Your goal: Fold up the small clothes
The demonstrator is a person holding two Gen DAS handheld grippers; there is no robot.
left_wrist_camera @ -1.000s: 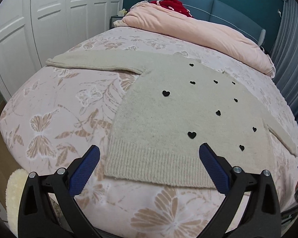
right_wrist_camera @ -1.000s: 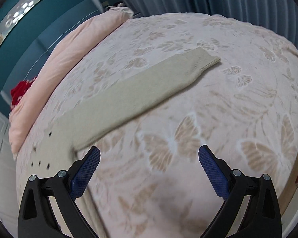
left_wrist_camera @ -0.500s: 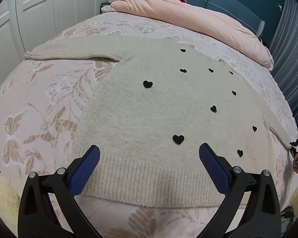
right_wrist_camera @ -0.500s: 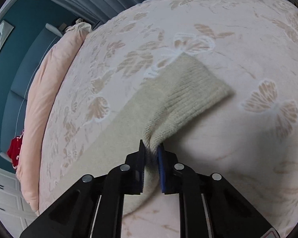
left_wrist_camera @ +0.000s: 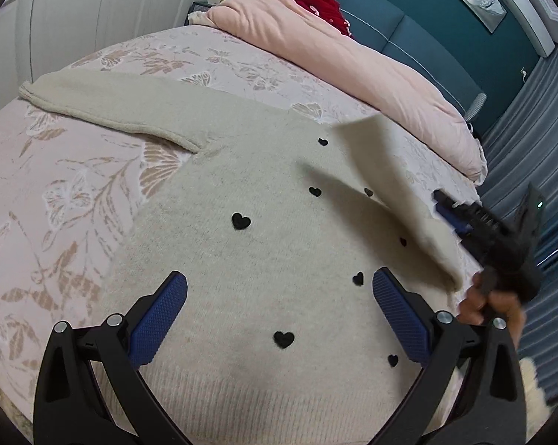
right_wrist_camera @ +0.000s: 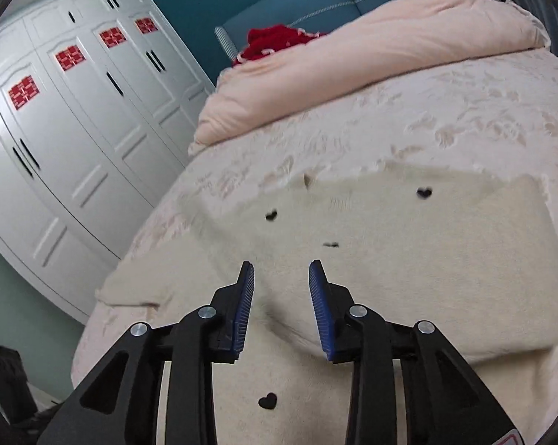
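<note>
A beige knit sweater (left_wrist_camera: 249,267) with small black hearts lies flat on the bed, hem toward me. Its left sleeve (left_wrist_camera: 104,107) stretches out to the left. Its right sleeve (left_wrist_camera: 397,185) is folded over across the body, blurred. My left gripper (left_wrist_camera: 279,315) is open and empty, low over the sweater near the hem. My right gripper (right_wrist_camera: 280,278) is partly open and empty just above the sweater body (right_wrist_camera: 408,259); it also shows in the left wrist view (left_wrist_camera: 449,215) beside the folded sleeve (right_wrist_camera: 501,244).
The bed (left_wrist_camera: 56,200) has a pink butterfly-print cover. A pink duvet (left_wrist_camera: 353,63) and a red garment (left_wrist_camera: 319,0) lie at the headboard end. White wardrobe doors (right_wrist_camera: 56,148) stand to the left. Grey curtains (left_wrist_camera: 538,148) hang on the right.
The right gripper carried the right sleeve over onto the sweater body and let it go, its jaws now apart. The left gripper moved closer in over the sweater, still open.
</note>
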